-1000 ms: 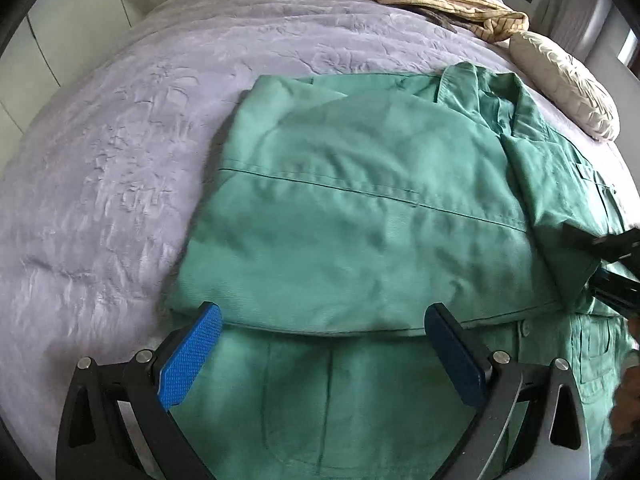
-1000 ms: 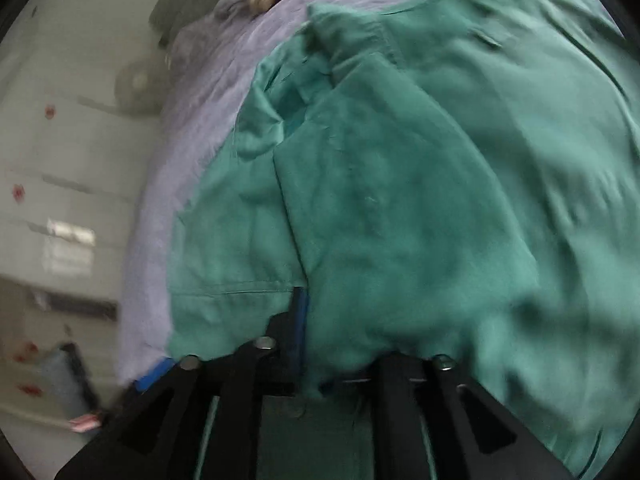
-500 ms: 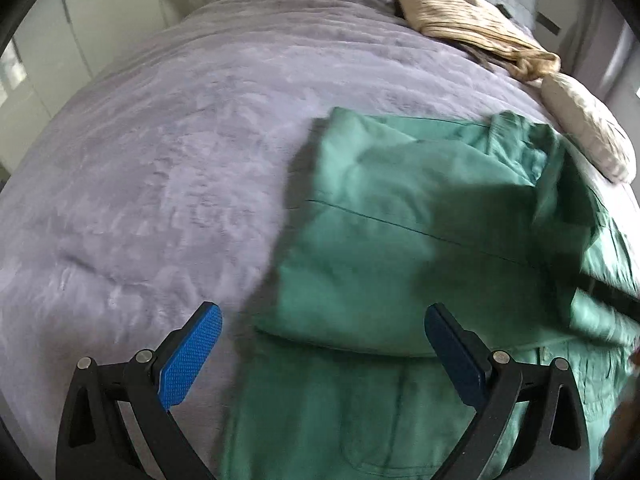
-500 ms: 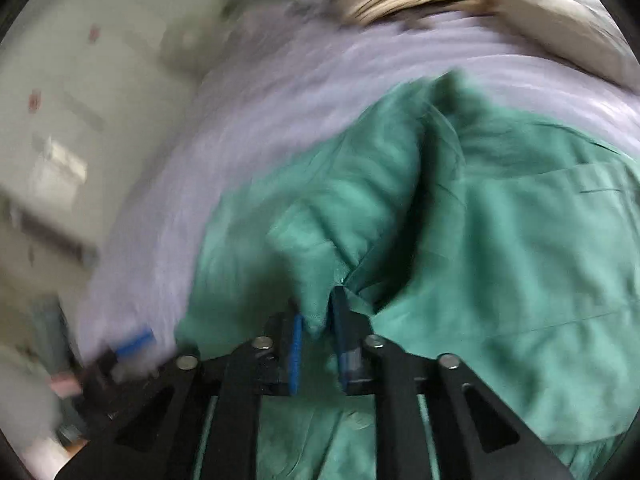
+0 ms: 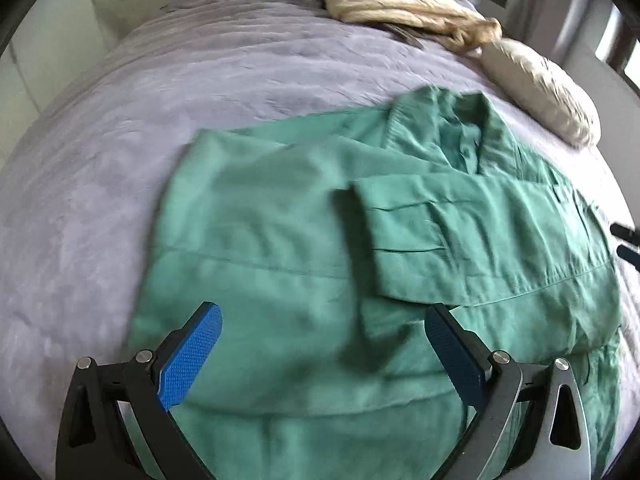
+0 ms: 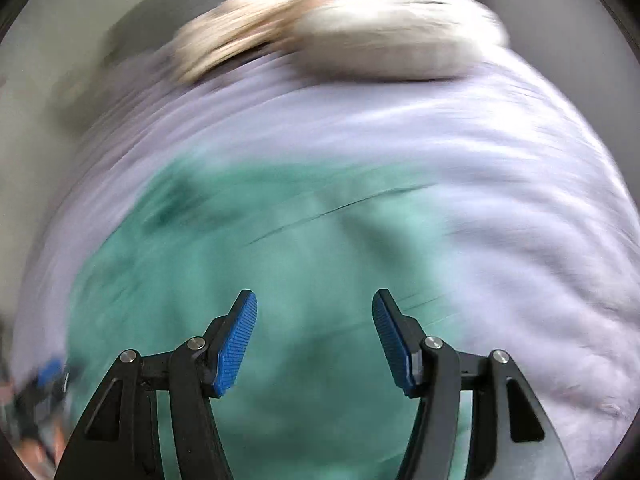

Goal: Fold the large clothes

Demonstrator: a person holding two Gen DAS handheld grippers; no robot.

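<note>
A large green shirt (image 5: 280,240) lies partly folded on a lilac bedspread (image 5: 120,120). One sleeve (image 5: 460,240) lies folded across its middle, and the collar (image 5: 460,132) points to the far side. My left gripper (image 5: 324,344) is open and empty, just above the shirt's near part. My right gripper (image 6: 314,336) is open and empty over the shirt (image 6: 280,272); that view is blurred by motion. The right gripper's tip shows at the right edge of the left wrist view (image 5: 626,240).
A beige garment (image 5: 408,8) and a cream pillow (image 5: 540,92) lie at the far end of the bed; both show blurred in the right wrist view, the pillow (image 6: 400,48) in front. Bare bedspread (image 6: 520,200) lies around the shirt.
My right gripper carried the sleeve across the shirt, let go of it and opened. The sleeve now lies folded over the shirt's middle. My left gripper stayed open and shifted its view.
</note>
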